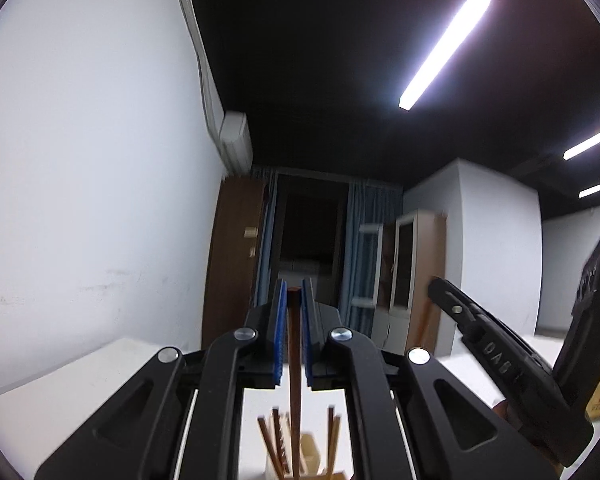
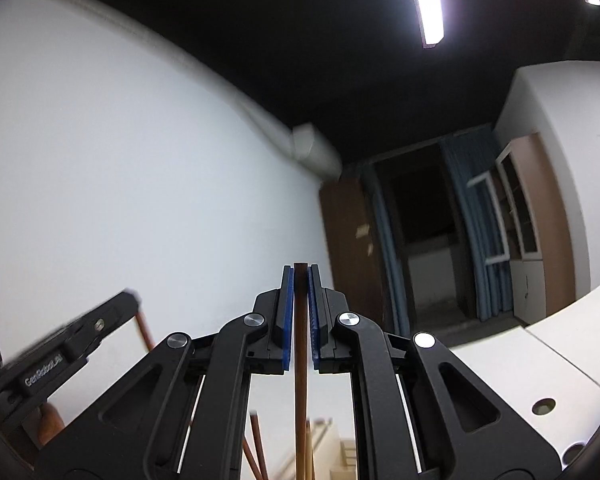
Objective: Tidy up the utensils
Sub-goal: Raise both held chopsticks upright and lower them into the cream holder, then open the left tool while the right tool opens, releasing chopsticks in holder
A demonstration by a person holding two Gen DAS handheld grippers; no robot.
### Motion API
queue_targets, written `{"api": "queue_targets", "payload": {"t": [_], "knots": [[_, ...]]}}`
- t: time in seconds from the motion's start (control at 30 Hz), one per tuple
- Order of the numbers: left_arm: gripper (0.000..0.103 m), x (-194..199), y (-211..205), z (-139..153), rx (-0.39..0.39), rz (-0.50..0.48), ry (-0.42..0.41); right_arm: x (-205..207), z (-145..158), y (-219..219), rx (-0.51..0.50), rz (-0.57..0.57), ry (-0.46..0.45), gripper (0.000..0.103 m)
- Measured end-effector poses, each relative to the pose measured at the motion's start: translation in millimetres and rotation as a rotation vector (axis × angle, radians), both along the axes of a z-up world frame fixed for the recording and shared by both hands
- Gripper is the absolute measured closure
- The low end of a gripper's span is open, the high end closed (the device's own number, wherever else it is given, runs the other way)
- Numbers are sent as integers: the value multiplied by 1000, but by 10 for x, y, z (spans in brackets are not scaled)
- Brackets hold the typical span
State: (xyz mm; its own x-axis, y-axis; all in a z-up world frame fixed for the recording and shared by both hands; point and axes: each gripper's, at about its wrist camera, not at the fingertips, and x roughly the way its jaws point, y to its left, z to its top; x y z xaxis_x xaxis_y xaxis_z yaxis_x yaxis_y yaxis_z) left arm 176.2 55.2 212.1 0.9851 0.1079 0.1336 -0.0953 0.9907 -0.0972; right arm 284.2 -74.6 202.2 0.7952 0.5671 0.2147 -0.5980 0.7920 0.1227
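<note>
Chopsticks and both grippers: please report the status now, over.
Left gripper shut on a brown chopstick. Right gripper shut on another chopstick. Holder with more chopsticks below. Nothing seen in the way.

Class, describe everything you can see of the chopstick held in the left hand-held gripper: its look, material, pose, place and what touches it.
The chopstick is a slim, straight, dark reddish-brown stick that looks like wood. It stands clamped between the blue pads of the left hand-held gripper, its squared end level with the fingertips. Its lower length runs down toward a pale holder containing other chopsticks; whether its tip is inside cannot be seen.
</note>
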Motion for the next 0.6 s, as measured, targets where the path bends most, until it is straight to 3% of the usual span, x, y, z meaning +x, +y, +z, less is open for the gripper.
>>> {"api": "queue_targets", "payload": {"t": [0.27,0.6], "knots": [[96,456,153,-281,-26,-39,207,315,-296,177,-99,9,123,97],[96,620,191,-475,-13,-72,294,331,-425,244,-162,25,200,96]]}}
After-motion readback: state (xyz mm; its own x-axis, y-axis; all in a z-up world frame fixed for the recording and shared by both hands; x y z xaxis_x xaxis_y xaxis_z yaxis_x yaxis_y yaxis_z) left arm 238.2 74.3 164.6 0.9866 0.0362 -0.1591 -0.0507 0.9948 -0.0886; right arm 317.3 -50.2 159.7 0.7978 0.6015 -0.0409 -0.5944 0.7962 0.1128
